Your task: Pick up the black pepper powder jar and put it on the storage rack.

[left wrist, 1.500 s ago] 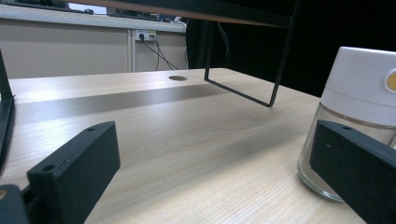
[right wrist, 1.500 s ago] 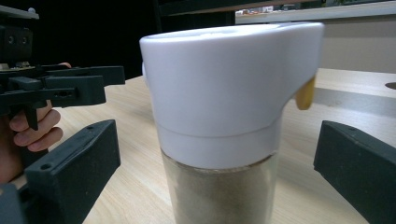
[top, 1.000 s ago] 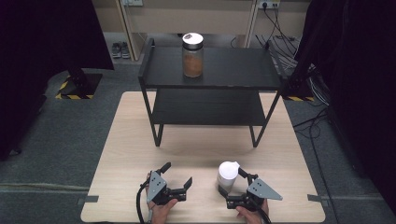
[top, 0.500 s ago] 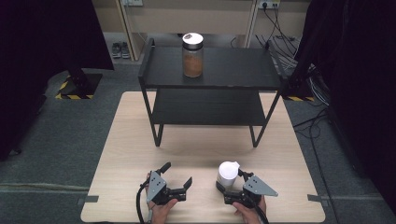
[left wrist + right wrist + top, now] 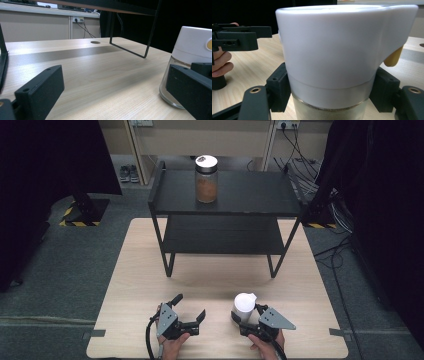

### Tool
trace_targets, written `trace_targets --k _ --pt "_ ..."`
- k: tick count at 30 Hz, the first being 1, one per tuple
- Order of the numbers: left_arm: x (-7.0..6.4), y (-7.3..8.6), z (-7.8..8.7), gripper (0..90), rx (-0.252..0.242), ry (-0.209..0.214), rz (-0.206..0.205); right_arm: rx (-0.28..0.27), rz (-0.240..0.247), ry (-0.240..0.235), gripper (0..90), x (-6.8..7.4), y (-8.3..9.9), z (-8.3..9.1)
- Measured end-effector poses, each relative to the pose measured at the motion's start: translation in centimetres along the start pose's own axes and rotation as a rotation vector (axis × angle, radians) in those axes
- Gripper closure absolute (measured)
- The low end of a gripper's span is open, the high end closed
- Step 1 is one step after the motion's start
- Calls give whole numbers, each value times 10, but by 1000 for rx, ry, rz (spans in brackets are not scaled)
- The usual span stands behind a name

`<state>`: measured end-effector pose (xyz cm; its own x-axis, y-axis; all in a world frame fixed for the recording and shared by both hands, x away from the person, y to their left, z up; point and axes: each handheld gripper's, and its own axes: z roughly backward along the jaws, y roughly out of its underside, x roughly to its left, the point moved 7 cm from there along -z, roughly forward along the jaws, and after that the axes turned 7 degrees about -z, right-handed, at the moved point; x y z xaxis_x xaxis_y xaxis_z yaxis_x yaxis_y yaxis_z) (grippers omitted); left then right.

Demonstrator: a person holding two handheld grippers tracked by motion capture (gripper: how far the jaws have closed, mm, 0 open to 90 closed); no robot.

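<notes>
A glass jar with a white pour-spout lid stands upright on the wooden table near its front edge, right of centre. My right gripper is shut on it. In the right gripper view the jar sits very close, with a black pad against the glass on each side just under the lid. My left gripper rests on the table to the jar's left, open and holding nothing. In the left gripper view its jaws stand wide apart over bare wood, and the jar rises behind the right-hand jaw.
A black two-level metal rack stands across the far half of the table. A second jar with brown contents and a pale lid stands on its top level. Bare wood lies between rack and grippers.
My right gripper has crept forward and closed in around the white-lidded jar. The jar and the left gripper have stayed put.
</notes>
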<state>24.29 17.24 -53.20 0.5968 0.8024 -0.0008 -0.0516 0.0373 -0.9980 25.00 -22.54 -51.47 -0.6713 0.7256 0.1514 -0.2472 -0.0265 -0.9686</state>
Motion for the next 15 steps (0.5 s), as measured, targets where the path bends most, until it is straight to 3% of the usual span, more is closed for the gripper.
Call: trace_targets --k 15 --pt "0 0 0 9 0 1 0 -24 6 11 306 0 -4 6"
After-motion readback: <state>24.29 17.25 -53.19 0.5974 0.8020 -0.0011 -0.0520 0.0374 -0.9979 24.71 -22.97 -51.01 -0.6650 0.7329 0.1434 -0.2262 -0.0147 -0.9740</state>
